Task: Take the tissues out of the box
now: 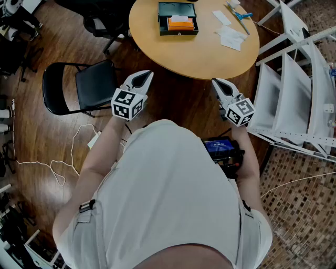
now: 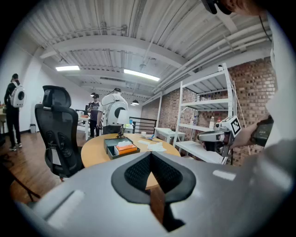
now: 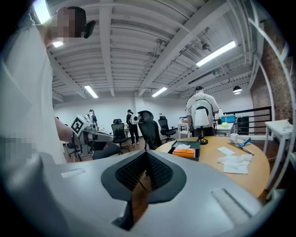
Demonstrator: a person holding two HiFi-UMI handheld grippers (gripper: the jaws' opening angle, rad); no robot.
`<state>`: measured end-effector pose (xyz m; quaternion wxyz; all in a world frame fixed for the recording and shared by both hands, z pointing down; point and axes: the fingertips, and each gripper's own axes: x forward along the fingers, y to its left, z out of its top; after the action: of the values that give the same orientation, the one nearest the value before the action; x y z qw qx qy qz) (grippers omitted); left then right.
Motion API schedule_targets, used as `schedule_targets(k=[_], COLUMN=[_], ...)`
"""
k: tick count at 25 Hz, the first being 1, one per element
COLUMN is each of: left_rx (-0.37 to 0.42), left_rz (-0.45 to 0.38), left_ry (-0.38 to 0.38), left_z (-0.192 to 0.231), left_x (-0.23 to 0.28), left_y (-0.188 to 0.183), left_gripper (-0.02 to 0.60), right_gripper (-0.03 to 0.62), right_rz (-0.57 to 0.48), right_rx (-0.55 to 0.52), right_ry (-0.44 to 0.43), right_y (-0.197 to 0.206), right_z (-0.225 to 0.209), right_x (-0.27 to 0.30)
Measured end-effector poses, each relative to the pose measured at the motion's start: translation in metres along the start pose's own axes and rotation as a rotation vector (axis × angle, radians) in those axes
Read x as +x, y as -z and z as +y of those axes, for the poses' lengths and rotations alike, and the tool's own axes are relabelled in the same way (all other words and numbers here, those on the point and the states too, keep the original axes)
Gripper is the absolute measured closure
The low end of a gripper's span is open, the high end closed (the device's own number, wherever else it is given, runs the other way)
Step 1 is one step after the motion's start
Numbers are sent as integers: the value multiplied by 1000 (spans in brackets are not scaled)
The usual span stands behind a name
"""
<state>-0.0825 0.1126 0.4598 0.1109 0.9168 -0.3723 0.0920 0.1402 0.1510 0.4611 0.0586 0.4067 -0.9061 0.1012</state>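
A dark green box (image 1: pixel 178 19) with an orange tissue pack inside stands on the round wooden table (image 1: pixel 189 52); the box also shows in the left gripper view (image 2: pixel 121 147) and the right gripper view (image 3: pixel 187 150). Loose white tissues (image 1: pixel 229 37) (image 2: pixel 155 147) (image 3: pixel 236 163) lie to the right of it. My left gripper (image 1: pixel 148 74) (image 2: pixel 151 155) and right gripper (image 1: pixel 215 81) (image 3: pixel 147 155) hover side by side just short of the table's near edge. Both are shut with nothing between the jaws, well apart from the box.
A black chair (image 1: pixel 81 86) stands left of the table, and a white shelving rack (image 1: pixel 294 89) lies to the right. A white cable (image 1: pixel 63 157) runs over the wooden floor. A blue-handled tool (image 1: pixel 241 16) lies near the tissues. A black office chair (image 2: pixel 58 129) and people stand behind.
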Motion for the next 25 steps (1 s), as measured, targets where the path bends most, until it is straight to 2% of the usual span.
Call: schedule_targets(k=[2, 3, 5, 6, 7, 8, 9, 10, 11, 12, 13, 14, 15, 16, 19, 20, 21, 22, 23, 24, 25], left_rx=[-7, -9, -6, 3, 15, 24, 29, 32, 31, 30, 30, 35, 40, 42, 17, 11, 11, 16, 30, 48, 58], left_rz=[-10, -10, -3, 2, 5, 3, -4, -11, -14, -14, -12, -10, -10, -13, -21, -15, -5, 5, 11, 10, 5], left_ry=[18, 29, 46, 46, 40, 28, 13, -3, -16, -25, -32, -40, -48, -56, -70, -78, -82, -82, -83, -85, -85], left_z=[-7, -11, -20, -25, -29, -32, -34, -35, -36, -37, -38, -40, -42, -43, -38, -34, -29, -23, -15, -7, 3], left_x=[5, 8, 17, 22, 27, 31, 34, 36, 39, 41, 43, 44, 45, 46, 50, 51, 54, 57, 60, 65, 69], left_y=[-1, -1, -2, -3, -4, -6, -8, -11, -12, -14, -15, -16, -18, -19, -20, -19, -17, -15, -14, -16, -18], left_gripper=[580, 529, 369, 345, 504, 581, 581, 580, 543, 480, 433, 420, 432, 580, 581, 580, 540, 457, 487, 581, 581], right_gripper=[579, 503, 373, 371, 591, 594, 593, 552, 469, 401, 364, 369, 477, 592, 579, 495, 410, 407, 448, 593, 594], right_rz=[-24, -31, -39, -47, -57, -66, -73, -78, -81, -83, -82, -80, -80, -84, -124, -130, -128, -119, -108, -100, -99], right_rx=[17, 26, 41, 42, 40, 38, 39, 44, 52, 59, 62, 59, 55, 55, 101, 116, 124, 120, 108, 94, 85], right_ry=[-5, -10, -19, -22, -23, -25, -31, -40, -52, -64, -76, -85, -85, -75, -38, -39, -43, -42, -36, -25, -16], right_y=[-3, -4, -4, -4, -5, -6, -7, -7, -7, -7, -6, -5, -5, -5, -6, -6, -5, -4, -4, -5, -7], right_z=[-7, -11, -20, -26, -31, -35, -40, -44, -47, -51, -53, -56, -60, -65, -85, -90, -93, -97, -101, -106, -111], right_x=[-4, -5, -9, -13, -19, -23, -26, -27, -28, -29, -31, -33, -35, -37, -34, -30, -24, -17, -9, -1, 7])
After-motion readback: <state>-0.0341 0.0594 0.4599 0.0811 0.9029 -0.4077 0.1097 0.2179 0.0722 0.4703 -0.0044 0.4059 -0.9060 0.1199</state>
